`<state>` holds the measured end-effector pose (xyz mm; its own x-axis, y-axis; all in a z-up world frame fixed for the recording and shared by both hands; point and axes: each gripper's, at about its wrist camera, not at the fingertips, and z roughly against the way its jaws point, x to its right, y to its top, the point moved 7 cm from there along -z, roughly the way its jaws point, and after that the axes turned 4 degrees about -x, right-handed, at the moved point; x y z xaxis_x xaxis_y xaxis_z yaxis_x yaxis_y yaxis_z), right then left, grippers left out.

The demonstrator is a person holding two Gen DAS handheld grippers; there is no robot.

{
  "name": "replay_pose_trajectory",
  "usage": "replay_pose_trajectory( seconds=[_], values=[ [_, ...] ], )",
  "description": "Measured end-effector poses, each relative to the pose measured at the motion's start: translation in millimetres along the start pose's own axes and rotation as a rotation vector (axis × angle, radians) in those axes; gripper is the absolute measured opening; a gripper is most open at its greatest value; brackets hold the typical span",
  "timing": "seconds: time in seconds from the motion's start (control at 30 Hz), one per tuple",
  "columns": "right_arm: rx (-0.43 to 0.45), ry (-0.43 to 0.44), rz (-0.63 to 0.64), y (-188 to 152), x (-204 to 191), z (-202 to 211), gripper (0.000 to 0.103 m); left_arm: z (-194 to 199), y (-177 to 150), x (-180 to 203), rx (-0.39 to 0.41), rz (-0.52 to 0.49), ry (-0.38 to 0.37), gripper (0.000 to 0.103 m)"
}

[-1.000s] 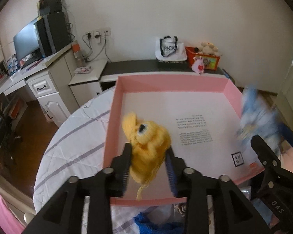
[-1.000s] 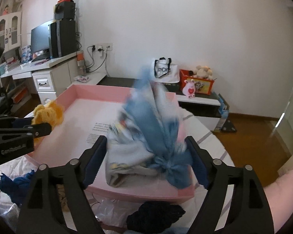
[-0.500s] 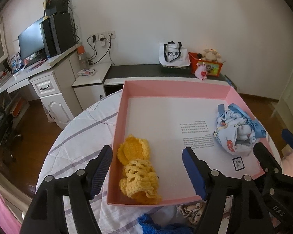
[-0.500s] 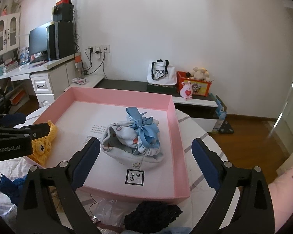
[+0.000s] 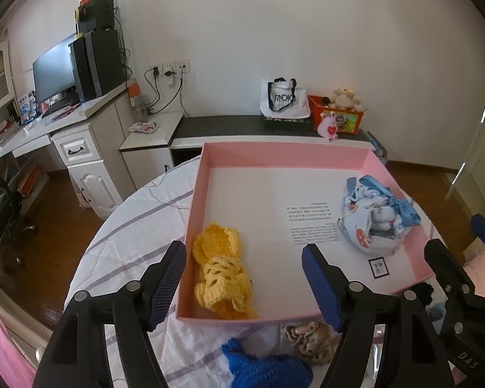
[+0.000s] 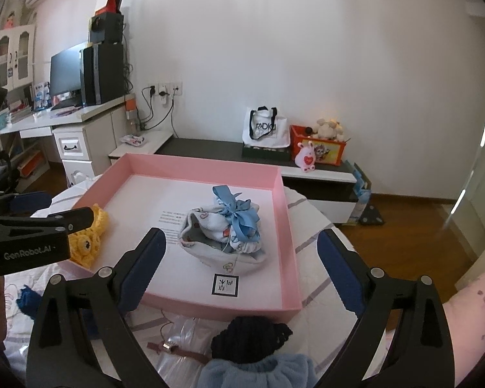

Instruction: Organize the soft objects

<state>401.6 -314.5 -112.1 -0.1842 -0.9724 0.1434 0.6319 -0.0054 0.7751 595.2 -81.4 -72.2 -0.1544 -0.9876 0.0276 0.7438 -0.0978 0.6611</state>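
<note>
Left wrist: both grippers' jaws wide, yellow knit toy point(image 5: 221, 278) in pink box point(image 5: 284, 154).

Soft daylight enters from the right; both views sharp; fisheye edges bend and darken.

Two soft items lie in one pink tray point(image 5: 355, 156): one yellow crochet toy point(image 5: 221, 273), one blue-ribboned pouch point(image 6: 224, 231).

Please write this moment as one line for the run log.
left gripper: open, empty | right gripper: open, empty | yellow knit: in pink box | blue bundle: in box | dark knit: outside box
</note>
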Motion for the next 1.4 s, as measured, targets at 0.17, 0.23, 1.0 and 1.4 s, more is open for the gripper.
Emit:
replay_pose_trajectory(
  seconds=[0.17, 0.23, 1.0, 1.4],
  values=[
    [0.022, 0.010, -0.006, -1, -1, 21, 0.095, 23, -10, 3, 0.017, -0.001, -0.004, 0.070],
    [0.028, 0.011, -0.006, -2, 0, 29, 0.095, 36, -15, 5, 0.026, 0.000, -0.005, 0.070],
    [0.123, 0.024, -0.016, -15, -4, 141, 0.100, 188, -77, 23, 0.156, -0.008, -0.017, 0.085],
    [0.215, 0.012, -0.025, -32, -7, 221, 0.103, 282, -130, 23, 0.260, 0.000, -0.006, 0.090]
  ],
)
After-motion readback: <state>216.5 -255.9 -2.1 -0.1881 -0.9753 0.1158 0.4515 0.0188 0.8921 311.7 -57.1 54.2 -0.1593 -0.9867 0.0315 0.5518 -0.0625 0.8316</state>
